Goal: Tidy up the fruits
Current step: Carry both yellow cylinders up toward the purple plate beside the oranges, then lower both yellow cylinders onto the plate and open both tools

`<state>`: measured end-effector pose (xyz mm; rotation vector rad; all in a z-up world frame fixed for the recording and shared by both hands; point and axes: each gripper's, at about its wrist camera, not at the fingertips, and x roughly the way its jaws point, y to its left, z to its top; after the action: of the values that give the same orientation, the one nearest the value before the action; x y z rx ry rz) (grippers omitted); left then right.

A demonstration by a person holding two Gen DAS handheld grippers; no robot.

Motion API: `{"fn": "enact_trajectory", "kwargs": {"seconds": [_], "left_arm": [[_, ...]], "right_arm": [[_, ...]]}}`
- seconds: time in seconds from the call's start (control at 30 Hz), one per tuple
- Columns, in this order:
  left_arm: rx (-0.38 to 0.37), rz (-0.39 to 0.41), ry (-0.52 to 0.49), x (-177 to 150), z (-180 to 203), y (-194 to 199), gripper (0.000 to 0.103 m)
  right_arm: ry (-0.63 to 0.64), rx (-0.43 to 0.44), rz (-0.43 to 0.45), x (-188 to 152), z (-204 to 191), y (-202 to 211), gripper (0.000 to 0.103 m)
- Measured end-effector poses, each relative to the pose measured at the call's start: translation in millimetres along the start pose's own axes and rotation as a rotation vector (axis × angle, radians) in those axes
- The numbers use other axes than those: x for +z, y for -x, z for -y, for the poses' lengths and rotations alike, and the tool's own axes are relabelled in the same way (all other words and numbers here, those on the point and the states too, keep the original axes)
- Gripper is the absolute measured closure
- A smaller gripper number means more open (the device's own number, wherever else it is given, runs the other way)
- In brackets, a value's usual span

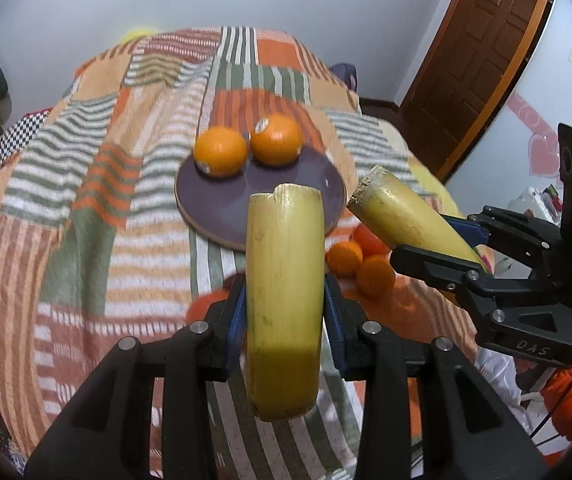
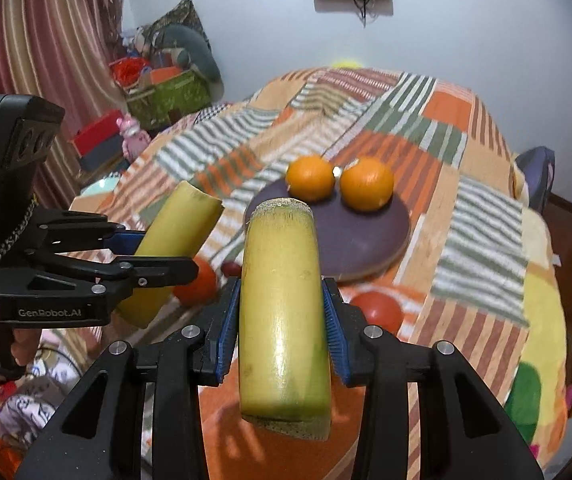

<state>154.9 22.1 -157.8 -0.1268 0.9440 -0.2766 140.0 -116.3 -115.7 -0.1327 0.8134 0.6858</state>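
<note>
My left gripper [image 1: 284, 312] is shut on a yellow-green sugarcane piece [image 1: 284, 280], held above the striped blanket. My right gripper [image 2: 282, 308] is shut on a second sugarcane piece [image 2: 282, 300]. Each gripper shows in the other's view: the right one [image 1: 442, 244] with its cane [image 1: 402, 216], the left one [image 2: 158, 252] with its cane [image 2: 174, 252]. A dark purple plate [image 1: 226, 204] ahead carries two oranges [image 1: 221, 151] [image 1: 276, 139]; it also shows in the right wrist view [image 2: 370, 236] with the oranges [image 2: 310, 178] [image 2: 367, 184].
Loose oranges [image 1: 374, 276] lie on the blanket right of the plate, and red-orange fruits [image 2: 378, 310] [image 2: 196, 284] lie below the grippers. The blanket [image 1: 86, 200] covers a raised surface. A wooden door [image 1: 478, 52] stands far right; boxes and clutter [image 2: 166, 88] stand far left.
</note>
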Motion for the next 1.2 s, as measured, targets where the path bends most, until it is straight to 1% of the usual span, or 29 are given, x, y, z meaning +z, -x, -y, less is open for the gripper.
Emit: {"fn": "enact_trajectory", "kwargs": {"seconds": [0.2,0.37,0.47,0.73,0.87,1.2], "left_arm": [[0.022,0.043,-0.010,27.8,-5.1,2.0,0.067],[0.036,0.051,-0.010,49.9,-12.8,-5.8,0.067],[0.041,0.042,-0.006,61.1,-17.7,-15.9,0.067],[0.047,-0.017,-0.016,80.1,-26.1,-55.2,0.067],[0.056,-0.049,-0.013,80.5,-32.0,-72.9,0.067],[0.038,-0.136,-0.031,76.3,-36.2,-113.6,0.067]], "right_arm": [[0.004,-0.029,0.042,19.6,11.5,-1.0,0.067],[0.003,-0.041,0.055,33.0,20.6,-8.5,0.067],[-0.002,-0.042,0.051,39.0,24.5,-17.8,0.067],[-0.025,-0.028,-0.010,44.8,34.3,-54.0,0.067],[-0.037,-0.030,-0.050,43.9,40.7,-71.3,0.067],[-0.036,-0.033,-0.153,40.3,49.6,-105.1,0.067]]}}
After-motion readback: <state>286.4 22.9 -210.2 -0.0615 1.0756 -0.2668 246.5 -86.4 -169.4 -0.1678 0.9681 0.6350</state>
